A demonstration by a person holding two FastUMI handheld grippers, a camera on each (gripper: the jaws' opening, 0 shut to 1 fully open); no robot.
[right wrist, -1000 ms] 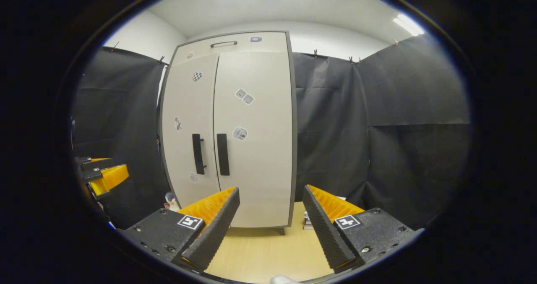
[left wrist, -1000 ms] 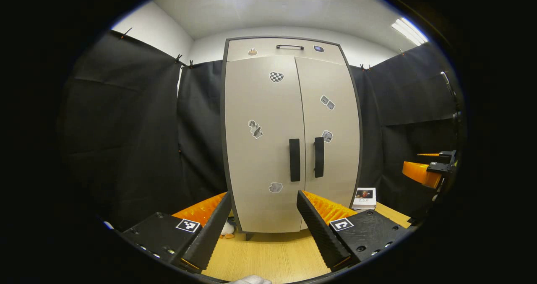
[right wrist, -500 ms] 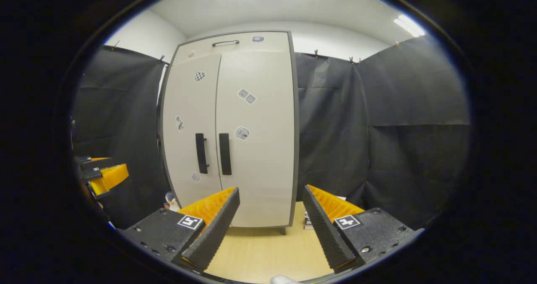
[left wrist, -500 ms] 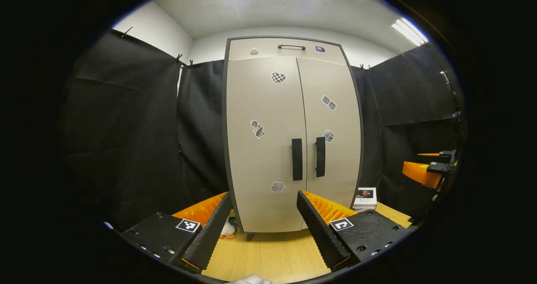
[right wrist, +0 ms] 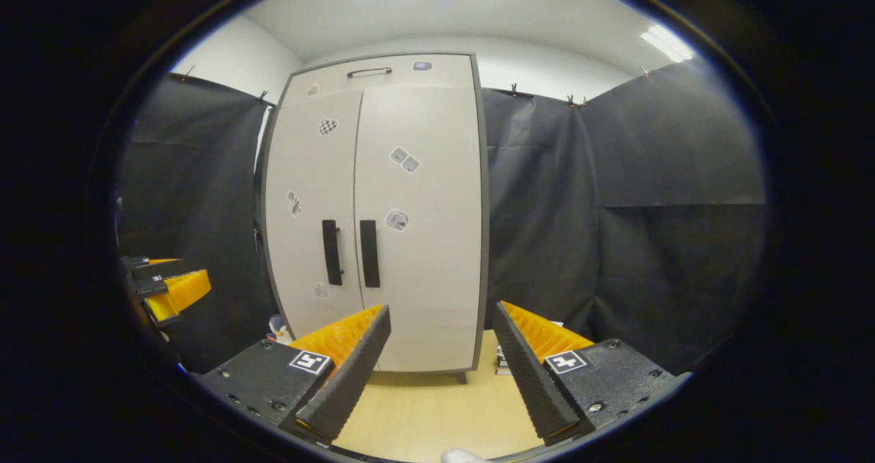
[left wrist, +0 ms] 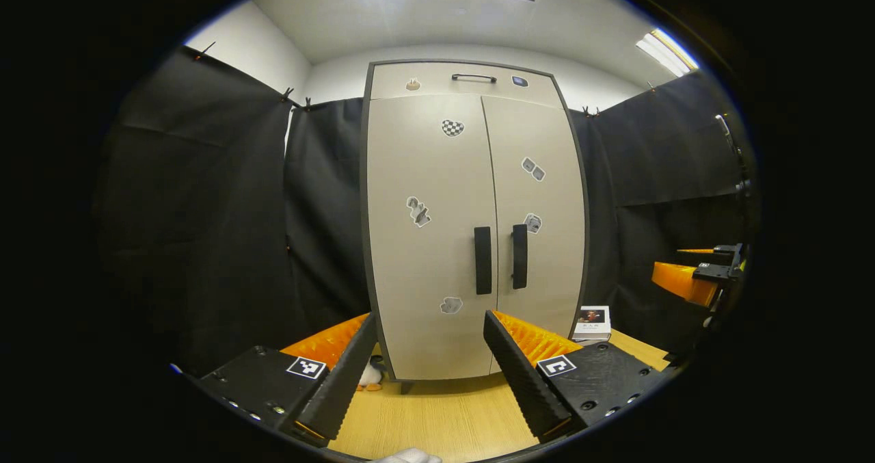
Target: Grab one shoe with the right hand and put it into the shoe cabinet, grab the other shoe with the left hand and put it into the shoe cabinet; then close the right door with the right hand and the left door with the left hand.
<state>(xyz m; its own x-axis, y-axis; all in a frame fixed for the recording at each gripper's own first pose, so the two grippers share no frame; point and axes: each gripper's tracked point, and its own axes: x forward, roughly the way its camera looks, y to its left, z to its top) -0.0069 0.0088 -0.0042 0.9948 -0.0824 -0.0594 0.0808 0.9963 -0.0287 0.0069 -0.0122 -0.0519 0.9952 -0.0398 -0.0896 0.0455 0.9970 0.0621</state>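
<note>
Left gripper view: tall beige two-door shoe cabinet (left wrist: 472, 230) stands shut on the pale wooden floor (left wrist: 444, 415), shoes presumably inside, left gripper (left wrist: 427, 374) and right gripper (right wrist: 441, 374) both wide and empty, so task looks done, next just retreat.

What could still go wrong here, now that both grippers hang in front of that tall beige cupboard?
Little, probably. The tall beige two-door shoe cabinet looks shut, its two black handles side by side, and both the left gripper and the right gripper are open and empty. The shoes cannot be checked behind the doors. Moving forward, a gripper might bump a handle. The small white book beside the cabinet on the pale wooden floor could be knocked.
</note>
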